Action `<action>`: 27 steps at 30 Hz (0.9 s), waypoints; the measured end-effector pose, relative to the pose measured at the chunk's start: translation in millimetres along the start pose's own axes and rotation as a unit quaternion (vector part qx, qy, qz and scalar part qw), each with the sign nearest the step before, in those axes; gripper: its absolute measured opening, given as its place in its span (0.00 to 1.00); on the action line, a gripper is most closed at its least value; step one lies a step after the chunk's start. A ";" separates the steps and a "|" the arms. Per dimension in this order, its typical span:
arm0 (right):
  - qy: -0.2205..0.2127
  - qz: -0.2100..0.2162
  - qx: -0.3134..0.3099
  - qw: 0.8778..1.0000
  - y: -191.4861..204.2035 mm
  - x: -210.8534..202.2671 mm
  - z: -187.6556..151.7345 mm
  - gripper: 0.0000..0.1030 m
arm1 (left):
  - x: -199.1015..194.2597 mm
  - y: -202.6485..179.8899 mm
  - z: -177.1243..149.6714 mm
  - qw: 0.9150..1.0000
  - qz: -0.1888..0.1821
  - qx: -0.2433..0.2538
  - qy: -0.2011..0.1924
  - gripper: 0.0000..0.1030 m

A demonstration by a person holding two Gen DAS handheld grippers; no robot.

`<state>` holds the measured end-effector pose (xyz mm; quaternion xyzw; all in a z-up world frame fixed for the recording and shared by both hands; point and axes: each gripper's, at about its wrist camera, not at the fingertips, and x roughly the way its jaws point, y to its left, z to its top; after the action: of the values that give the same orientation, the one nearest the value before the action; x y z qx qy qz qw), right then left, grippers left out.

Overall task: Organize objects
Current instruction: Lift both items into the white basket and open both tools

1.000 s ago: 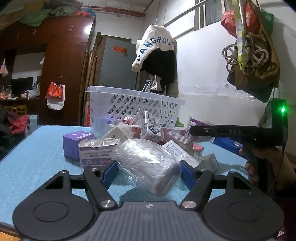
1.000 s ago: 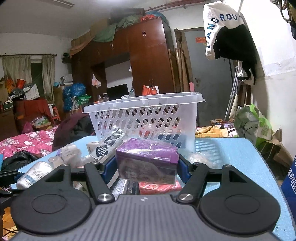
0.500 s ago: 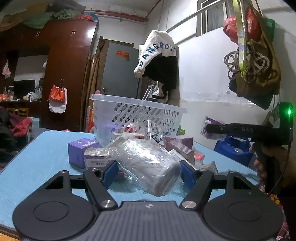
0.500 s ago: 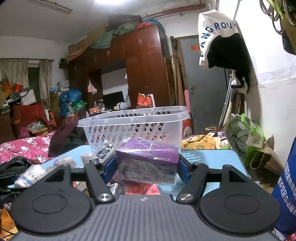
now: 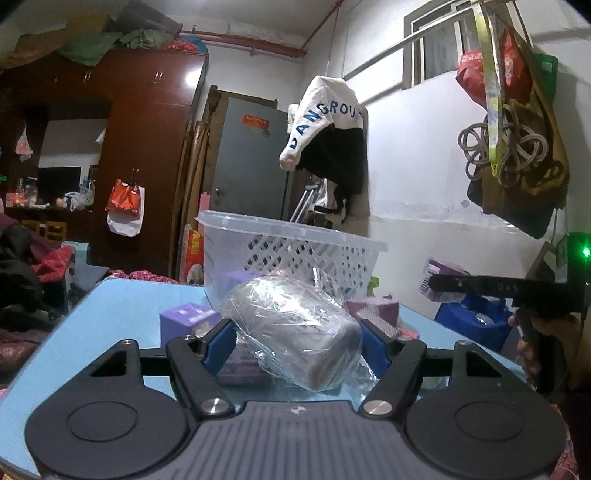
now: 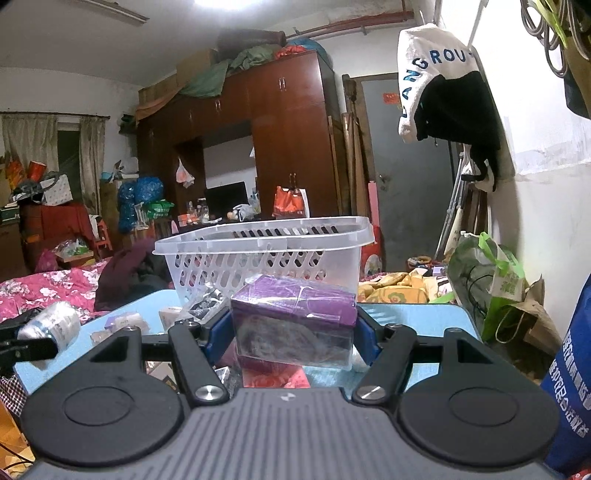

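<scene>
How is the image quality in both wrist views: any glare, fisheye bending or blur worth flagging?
Left wrist view: glare streaks on the plastic-wrapped roll; fisheye bows the wardrobe; dark vignette in the corners; the right side is dim. Right wrist view: the ceiling light blows out at the top edge; sheen on the purple box; the white basket stays sharp; no notable motion blur.

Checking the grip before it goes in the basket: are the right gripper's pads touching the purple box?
Touching. The right wrist view shows both blue pads pressed against the purple box.

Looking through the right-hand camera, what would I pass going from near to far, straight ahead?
Purple box held in the jaws → white basket → brown wardrobe.
</scene>
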<state>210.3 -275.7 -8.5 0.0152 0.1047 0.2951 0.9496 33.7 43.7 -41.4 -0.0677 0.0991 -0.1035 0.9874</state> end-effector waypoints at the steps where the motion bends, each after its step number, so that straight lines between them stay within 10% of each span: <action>1: 0.000 0.001 -0.001 1.000 0.3 -0.1 0.6 0.67 | 0.0 2.1 1.2 1.000 0.001 -0.002 -0.001 0.73; 18: -0.015 0.038 -0.008 0.999 -2.2 10.1 39.1 0.67 | 22.1 20.4 73.3 0.999 -0.007 -0.013 -0.044 0.73; 27: -0.004 0.047 -0.043 0.998 3.5 82.3 112.1 0.67 | 144.2 18.4 173.8 0.999 -0.029 -0.023 0.030 0.73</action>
<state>297.8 -222.7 85.8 -0.0192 0.0873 0.3439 0.9347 212.0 49.8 98.4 -0.0900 0.1288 -0.1315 0.9788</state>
